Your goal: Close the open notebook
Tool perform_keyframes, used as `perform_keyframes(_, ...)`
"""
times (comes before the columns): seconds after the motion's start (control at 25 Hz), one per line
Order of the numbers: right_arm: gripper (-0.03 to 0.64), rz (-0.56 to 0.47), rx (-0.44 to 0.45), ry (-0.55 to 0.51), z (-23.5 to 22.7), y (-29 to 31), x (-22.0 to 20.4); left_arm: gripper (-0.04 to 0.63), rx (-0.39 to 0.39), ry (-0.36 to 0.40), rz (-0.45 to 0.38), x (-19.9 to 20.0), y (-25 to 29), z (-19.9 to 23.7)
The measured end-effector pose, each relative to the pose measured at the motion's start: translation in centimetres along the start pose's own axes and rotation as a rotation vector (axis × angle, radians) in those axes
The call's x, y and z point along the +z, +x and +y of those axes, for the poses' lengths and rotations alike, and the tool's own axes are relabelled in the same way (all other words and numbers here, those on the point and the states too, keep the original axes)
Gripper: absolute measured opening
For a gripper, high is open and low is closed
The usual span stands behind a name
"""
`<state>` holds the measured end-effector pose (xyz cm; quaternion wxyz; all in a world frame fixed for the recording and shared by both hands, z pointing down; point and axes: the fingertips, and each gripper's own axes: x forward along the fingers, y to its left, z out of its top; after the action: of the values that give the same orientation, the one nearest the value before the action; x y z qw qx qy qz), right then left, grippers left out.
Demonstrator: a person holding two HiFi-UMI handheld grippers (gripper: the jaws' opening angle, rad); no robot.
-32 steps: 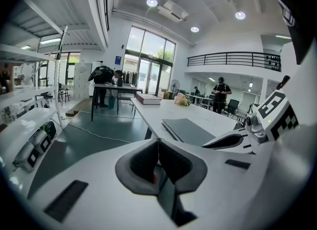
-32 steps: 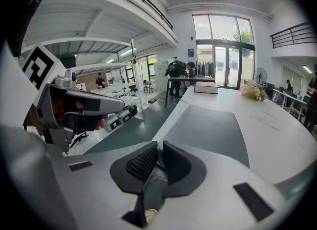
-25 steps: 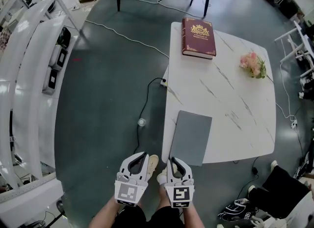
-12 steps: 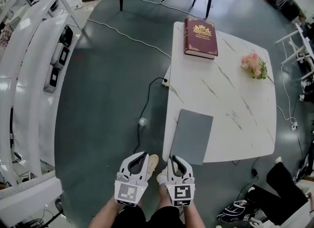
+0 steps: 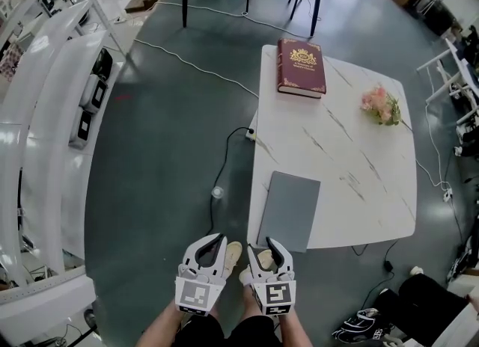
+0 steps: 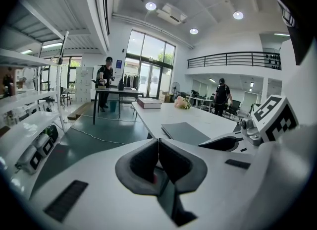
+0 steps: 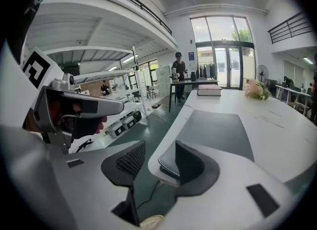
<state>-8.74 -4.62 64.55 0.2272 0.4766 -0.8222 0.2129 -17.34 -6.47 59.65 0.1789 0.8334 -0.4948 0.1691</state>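
Observation:
The grey notebook [image 5: 289, 209] lies flat with its cover down at the near edge of the white marble table [image 5: 352, 158]. It also shows in the right gripper view as the notebook [image 7: 213, 127], and in the left gripper view as the notebook [image 6: 185, 132]. My right gripper [image 5: 268, 243] hovers just short of the notebook's near corner. In its own view the right gripper [image 7: 158, 159] has its jaws opening, and the pads press on nothing. My left gripper [image 5: 213, 239] hangs beside it over the floor. In its own view the left gripper [image 6: 158, 147] is shut and empty.
A red hardback book [image 5: 301, 67] lies at the table's far left corner, and pink flowers [image 5: 381, 105] lie at the far right. A black cable [image 5: 224, 160] runs over the floor left of the table. White shelving [image 5: 45, 114] curves along the left. A dark bag [image 5: 426, 304] sits at bottom right.
The right gripper's jaws have spread apart from nearly shut. Both hands have stayed in place, and the left gripper is unchanged.

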Motion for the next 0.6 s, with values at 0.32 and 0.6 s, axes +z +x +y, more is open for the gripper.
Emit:
perform_keyframes(0.32, 0.21, -0.017, -0.005, -0.017, 0.0, -0.9, 2.1, 0.025, 0.0, 0.012, -0.028, 2.3, -0.9, 0.0)
perform_keyframes(0.6, 0.209, -0.061, -0.023, -0.012, -0.5, -2.1, 5.2, 0.025, -0.003, 0.031, -0.121, 5.4, -1.1, -0.1)
